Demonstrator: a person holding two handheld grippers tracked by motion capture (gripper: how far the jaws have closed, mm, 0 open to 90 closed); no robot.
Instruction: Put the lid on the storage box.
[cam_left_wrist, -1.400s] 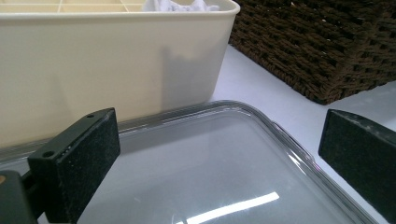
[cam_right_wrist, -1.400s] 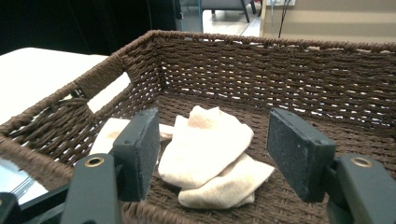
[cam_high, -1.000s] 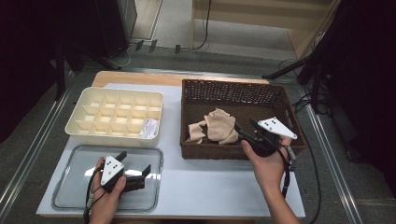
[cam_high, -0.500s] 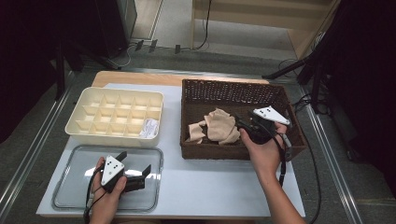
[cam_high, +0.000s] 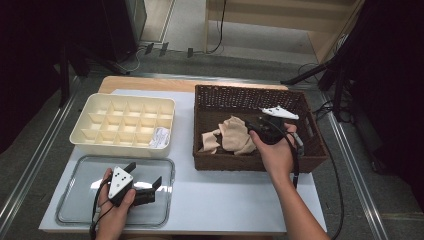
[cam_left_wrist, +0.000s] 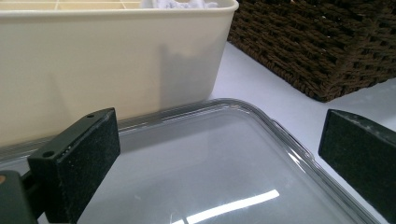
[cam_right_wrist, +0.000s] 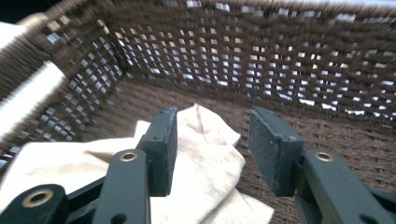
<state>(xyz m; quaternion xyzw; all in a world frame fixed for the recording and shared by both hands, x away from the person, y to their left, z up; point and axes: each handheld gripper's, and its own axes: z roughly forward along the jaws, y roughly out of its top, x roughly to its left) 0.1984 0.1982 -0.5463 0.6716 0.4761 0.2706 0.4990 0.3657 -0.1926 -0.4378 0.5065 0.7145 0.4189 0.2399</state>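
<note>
Two tongs apart | right tongs (cam_right_wrist: 212, 149) closing over cloth (cam_right_wrist: 205, 163) | basket (cam_high: 300, 150) walls around

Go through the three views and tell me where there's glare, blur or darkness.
High view: bright glare on the clear tray, room edges fall into black. Left gripper view: sharp, a white glare streak on the tray, a soft shadow on the cream organizer. Right gripper view: motion-blurred wicker basket, the beige cloth soft.
</note>
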